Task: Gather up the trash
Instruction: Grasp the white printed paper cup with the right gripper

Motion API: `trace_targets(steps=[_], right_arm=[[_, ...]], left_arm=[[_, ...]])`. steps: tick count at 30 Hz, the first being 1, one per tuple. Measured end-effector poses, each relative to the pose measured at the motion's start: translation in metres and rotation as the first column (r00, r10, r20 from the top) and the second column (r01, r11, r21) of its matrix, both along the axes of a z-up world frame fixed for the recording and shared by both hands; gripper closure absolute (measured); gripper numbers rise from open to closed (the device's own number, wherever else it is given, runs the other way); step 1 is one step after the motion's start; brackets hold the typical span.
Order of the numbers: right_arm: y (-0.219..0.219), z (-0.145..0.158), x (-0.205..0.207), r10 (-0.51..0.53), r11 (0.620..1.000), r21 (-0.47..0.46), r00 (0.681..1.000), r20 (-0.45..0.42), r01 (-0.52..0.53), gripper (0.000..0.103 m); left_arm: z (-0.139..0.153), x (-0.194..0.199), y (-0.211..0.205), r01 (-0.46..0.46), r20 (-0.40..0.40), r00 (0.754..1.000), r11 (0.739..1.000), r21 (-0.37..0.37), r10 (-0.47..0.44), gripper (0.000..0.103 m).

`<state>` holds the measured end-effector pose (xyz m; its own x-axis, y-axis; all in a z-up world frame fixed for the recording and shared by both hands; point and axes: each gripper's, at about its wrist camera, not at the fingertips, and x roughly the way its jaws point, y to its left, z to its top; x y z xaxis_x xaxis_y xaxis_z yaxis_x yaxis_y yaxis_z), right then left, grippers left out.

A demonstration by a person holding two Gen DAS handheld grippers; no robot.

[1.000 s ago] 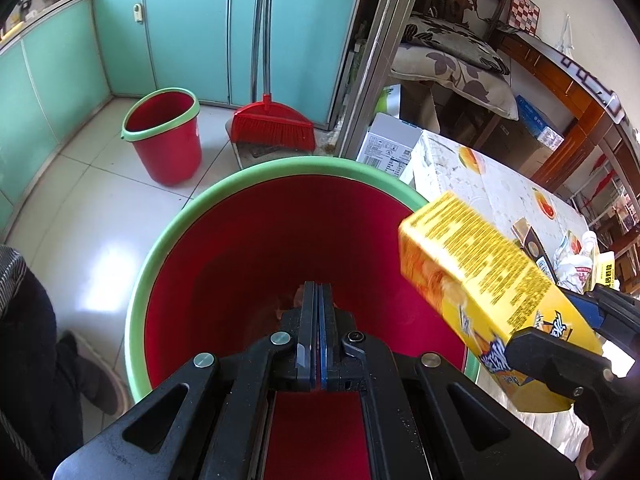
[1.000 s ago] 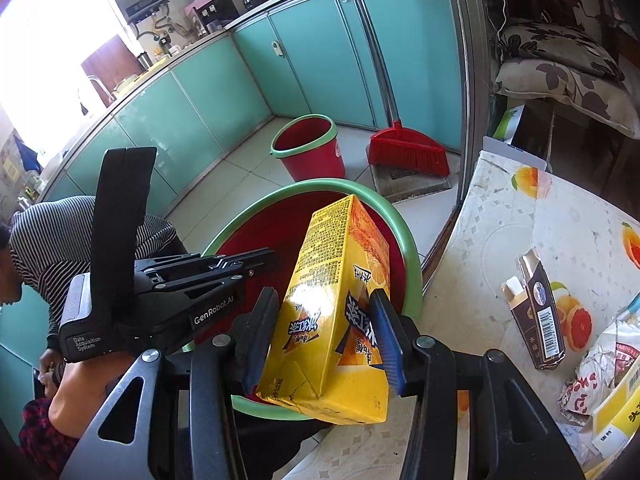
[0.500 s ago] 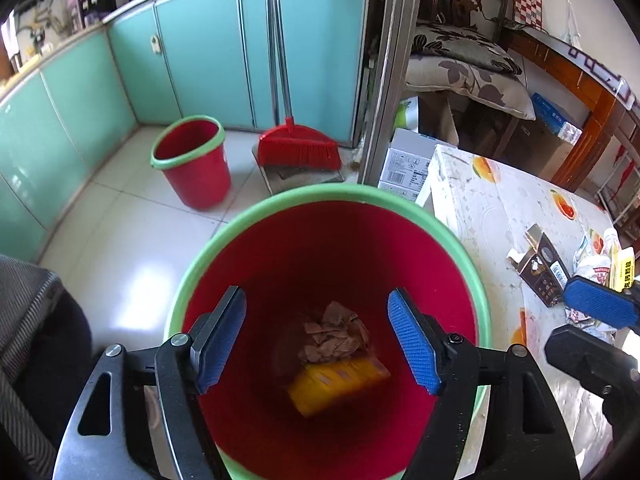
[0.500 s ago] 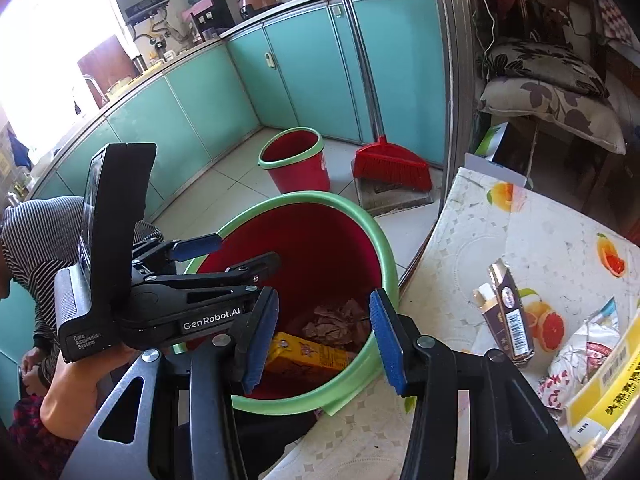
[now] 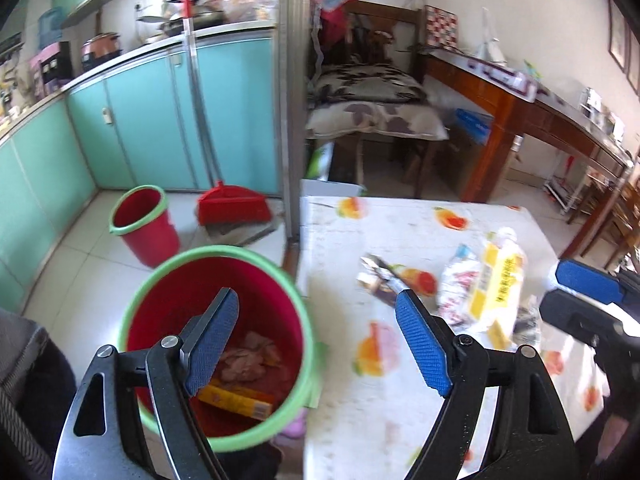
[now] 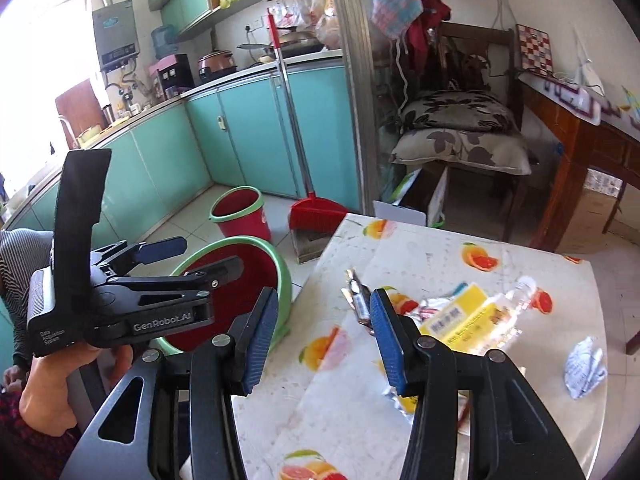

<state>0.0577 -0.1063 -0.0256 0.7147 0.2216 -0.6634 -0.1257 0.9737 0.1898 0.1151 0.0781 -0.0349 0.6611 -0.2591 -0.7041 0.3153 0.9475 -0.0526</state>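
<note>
Left gripper (image 5: 316,344): jaws opening, already wide, nothing between the pads. It hangs over the gap between bin (image 5: 296,292) and table (image 5: 360,420). Right gripper (image 6: 324,344): jaws about half open, empty, aimed at the trash pile.

Bin sits on the floor just beside the table edge; inside it are a yellow carton (image 5: 236,400) lying flat and some crumpled brown paper (image 5: 248,360).

Trash left on the table:
- small dark box (image 6: 358,300), flap open. Stiff, light; pinch across the narrow faces.
- yellow pack (image 6: 456,320) on a crinkly foil wrapper (image 6: 400,396). Thin, soft, probably slippery; grab a bunched edge, not the flat face.
- clear bottle (image 6: 520,292). Light, will likely roll; take it across the body.
- crumpled paper (image 6: 584,364), apart from the pile. Soft, squeeze anywhere.

Readable text: "GenRobot.AI" and "Data Acquisition System" on the left gripper body. The yellow pack's dark print is too blurred to read.
</note>
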Motion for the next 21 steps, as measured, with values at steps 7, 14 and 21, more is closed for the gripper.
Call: trace_targets(steps=[7, 14, 21], right_arm=[[-0.086, -0.007, -0.038, -0.143, 0.989, -0.053, 0.988, -0.057, 0.140, 0.057], [-0.144, -0.042, -0.046, -0.177, 0.984, -0.022, 0.971, -0.161, 0.176, 0.057], [-0.154, -0.089, -0.027, -0.159, 0.982, 0.057, 0.946, -0.281, 0.182, 0.057]], left_arm=[[-0.016, -0.028, -0.059, 0.114, -0.065, 0.991, 0.993, -0.015, -0.115, 0.022], [-0.032, -0.068, -0.094, 0.170, -0.107, 0.979, 0.985, -0.044, -0.174, 0.022], [-0.055, -0.107, -0.109, 0.286, -0.162, 0.945, 0.958, -0.014, -0.284, 0.022]])
